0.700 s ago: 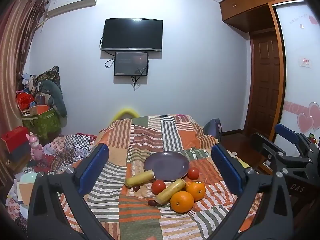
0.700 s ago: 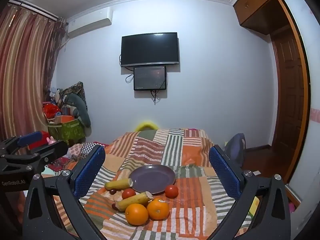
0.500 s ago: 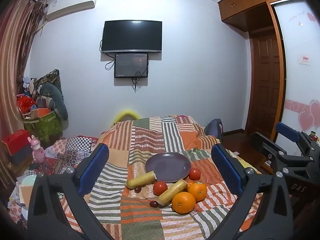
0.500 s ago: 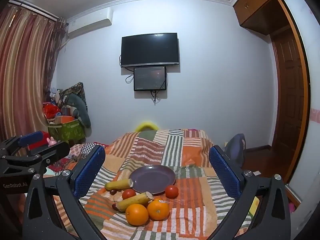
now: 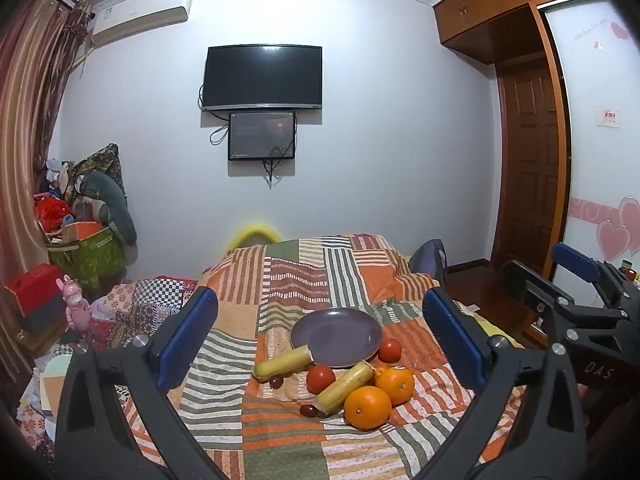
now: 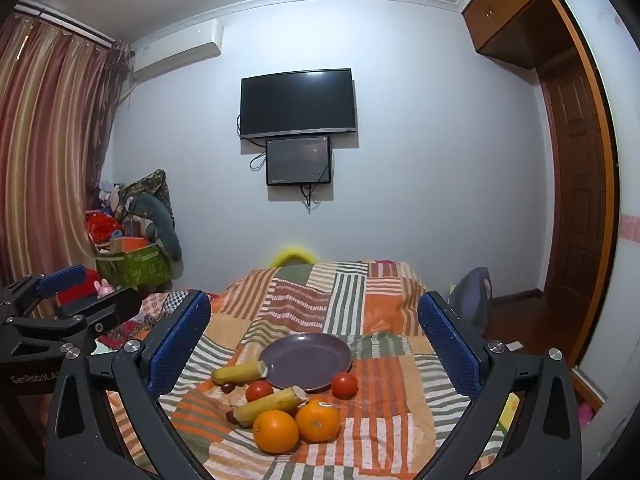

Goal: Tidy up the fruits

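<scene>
Left tool [image 5: 320, 332]: jaws spread wide, nothing between the blue pads; held above the near end of the bed, well apart from the fruit.
Right tool [image 6: 314, 330]: jaws spread wide, holding nothing; same height, beside the left tool.
Bed [image 5: 280, 444]: covered by a striped patchwork quilt; carries all task items.
Oranges: two, touching; near orange [image 5: 367, 407], second orange [image 5: 395, 385] just behind and to its right.
Dark small fruits: one [image 5: 309, 411] at the near end of the near banana, one [image 5: 276, 381] beside the far banana; kind not discernible.
Near banana [image 5: 342, 389]: lies diagonally, far end touching the plate rim.
Tomatoes: one [image 5: 321, 378] between the two bananas; one [image 5: 389, 349] at the right of the plate.
Far banana [image 5: 283, 363]: lies at the plate's left edge.
Plate [image 5: 336, 334]: purple, holds no fruit, sits behind the fruit cluster.
Television [image 5: 262, 77]: wall-mounted, above a smaller screen [image 5: 262, 135].
</scene>
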A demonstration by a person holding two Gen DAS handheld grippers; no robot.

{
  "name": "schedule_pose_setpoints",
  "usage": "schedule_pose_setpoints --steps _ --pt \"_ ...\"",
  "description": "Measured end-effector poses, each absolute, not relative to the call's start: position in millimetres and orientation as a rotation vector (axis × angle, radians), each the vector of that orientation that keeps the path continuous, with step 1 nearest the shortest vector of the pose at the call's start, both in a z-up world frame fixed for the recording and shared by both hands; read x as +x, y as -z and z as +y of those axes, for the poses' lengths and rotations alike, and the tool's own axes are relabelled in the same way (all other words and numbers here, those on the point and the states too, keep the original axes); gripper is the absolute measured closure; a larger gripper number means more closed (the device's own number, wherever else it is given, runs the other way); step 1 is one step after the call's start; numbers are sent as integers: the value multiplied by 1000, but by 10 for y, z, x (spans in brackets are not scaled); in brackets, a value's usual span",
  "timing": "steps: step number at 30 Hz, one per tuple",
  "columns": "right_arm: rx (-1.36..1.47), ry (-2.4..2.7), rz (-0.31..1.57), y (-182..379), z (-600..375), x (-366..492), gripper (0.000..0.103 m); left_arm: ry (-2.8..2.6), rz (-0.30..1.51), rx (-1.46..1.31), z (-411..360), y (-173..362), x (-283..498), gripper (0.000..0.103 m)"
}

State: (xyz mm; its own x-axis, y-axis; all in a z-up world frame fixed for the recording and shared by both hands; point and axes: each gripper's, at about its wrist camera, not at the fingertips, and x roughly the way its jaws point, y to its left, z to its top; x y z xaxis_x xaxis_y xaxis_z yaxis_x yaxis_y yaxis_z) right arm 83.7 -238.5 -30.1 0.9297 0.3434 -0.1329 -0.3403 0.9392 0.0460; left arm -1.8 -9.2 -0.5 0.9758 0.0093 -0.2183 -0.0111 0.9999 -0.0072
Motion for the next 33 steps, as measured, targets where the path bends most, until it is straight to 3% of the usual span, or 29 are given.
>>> schedule_pose_setpoints --steps 33 --pt "24 -375 162 378 -2372 898 0 -14 234 -22 -20 5 30 0"
